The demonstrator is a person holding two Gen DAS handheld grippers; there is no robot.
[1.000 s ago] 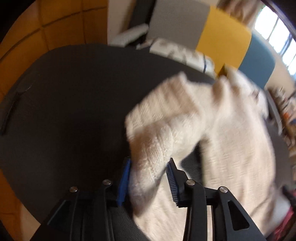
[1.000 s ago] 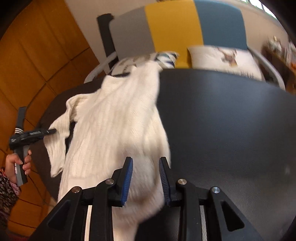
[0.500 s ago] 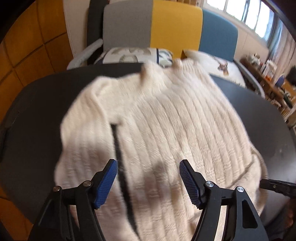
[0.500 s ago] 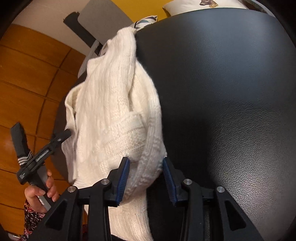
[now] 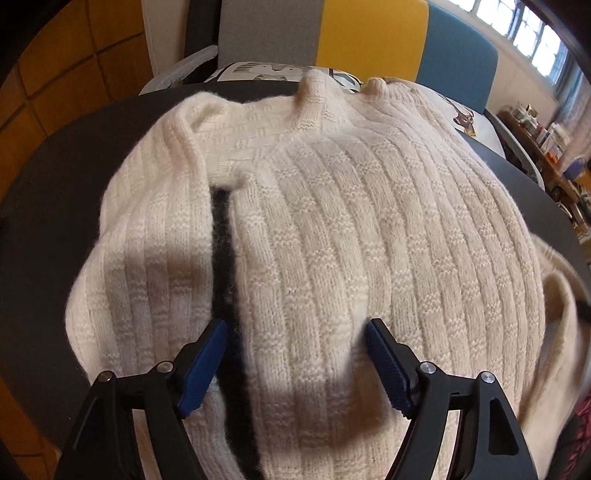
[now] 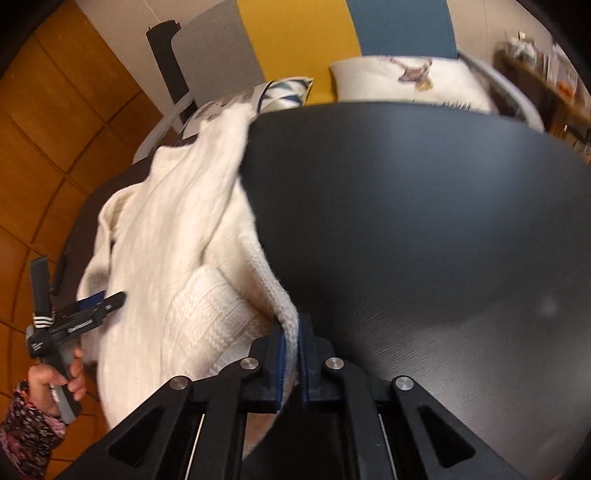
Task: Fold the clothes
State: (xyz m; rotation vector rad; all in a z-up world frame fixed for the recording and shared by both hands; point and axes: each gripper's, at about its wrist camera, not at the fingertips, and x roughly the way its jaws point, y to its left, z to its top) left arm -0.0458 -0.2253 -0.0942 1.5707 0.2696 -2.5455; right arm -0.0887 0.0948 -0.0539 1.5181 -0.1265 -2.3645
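A cream ribbed knit sweater lies spread on the round black table, its left sleeve folded alongside the body with a dark gap between. My left gripper hovers open over the lower part of the body, nothing between its blue pads. In the right wrist view the sweater lies on the left part of the table. My right gripper is shut on a knit edge of it near the table's front. The left gripper shows at the far left, held by a hand.
Behind the table stands a bench with grey, yellow and blue back panels and printed cushions. Wooden wall panels fill the left. A cluttered shelf sits at the far right. The table's right half is bare.
My left gripper let go of the sleeve and opened wide over the sweater's body. My right gripper closed from a loose hold to a tight pinch on the knit edge.
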